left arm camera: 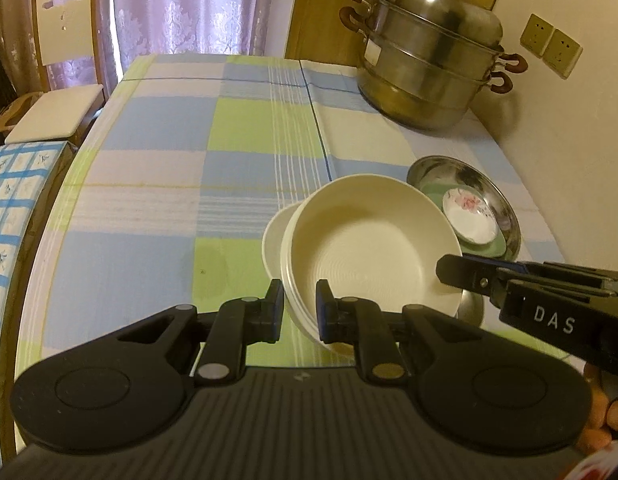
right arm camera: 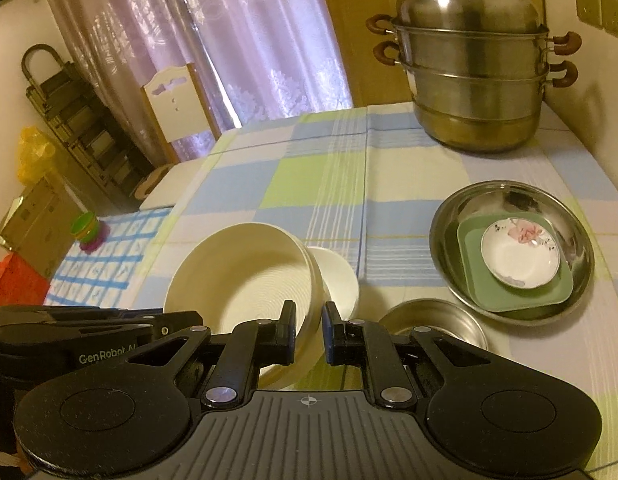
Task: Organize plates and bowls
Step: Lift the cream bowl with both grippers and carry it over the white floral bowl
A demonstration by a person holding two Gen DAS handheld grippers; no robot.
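**Both grippers clamp the cream bowl**

The left gripper (left arm camera: 300, 307) has its jaws drawn in to a narrow gap, pinching the near rim of the large cream bowl (left arm camera: 369, 240). The right gripper (right arm camera: 309, 326) does the same on the opposite rim, jaws nearly closed with the bowl's wall between them. In the left wrist view the right gripper reaches in from the right edge of the picture and its tip sits on the bowl's rim. The bowl is tilted and appears raised off the worktop (left arm camera: 169, 160), which is covered by a blue, green and white checked cloth.

A smaller white bowl (right arm camera: 335, 276) sits just behind the cream one, partly hidden by it. A small steel bowl (right arm camera: 433, 320) rests on the cloth just beside the right gripper. Further toward the worktop's wall-side edge is a wide steel basin (right arm camera: 509, 248) holding a green square plate (right arm camera: 477, 276), and on that a white floral dish (right arm camera: 519, 256). A tiered steel steamer pot (right arm camera: 473, 80) stands at the far corner by the wall.
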